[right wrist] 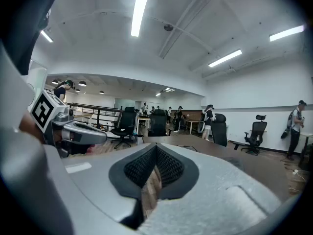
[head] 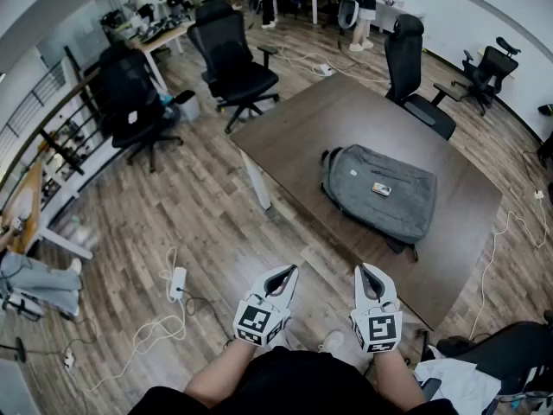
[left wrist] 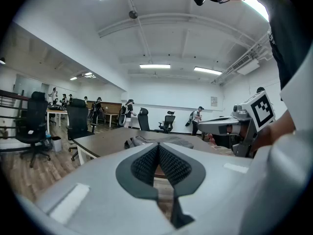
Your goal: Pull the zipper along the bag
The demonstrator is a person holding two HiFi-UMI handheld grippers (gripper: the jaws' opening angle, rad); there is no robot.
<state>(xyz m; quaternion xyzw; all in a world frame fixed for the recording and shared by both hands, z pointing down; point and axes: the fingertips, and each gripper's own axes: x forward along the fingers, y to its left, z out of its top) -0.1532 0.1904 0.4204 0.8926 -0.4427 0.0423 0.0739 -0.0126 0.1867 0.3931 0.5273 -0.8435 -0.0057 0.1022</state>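
On the table (head: 302, 137) lies a grey bag (head: 380, 193); left gripper (head: 292, 270) and right gripper (head: 361, 269) jaws closed, empty.

bright ceiling striplights, fisheye edges, sharp

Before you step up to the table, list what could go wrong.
The grey fabric backpack lies loose on the dark brown table; pulling its zipper could drag it unless one gripper braces it.
The white power strip and cables on the wooden floor at the left could trip an approach.
The left gripper and right gripper are shut, empty, away from the bag; the zipper pull is too small to see yet, so a grab may miss.
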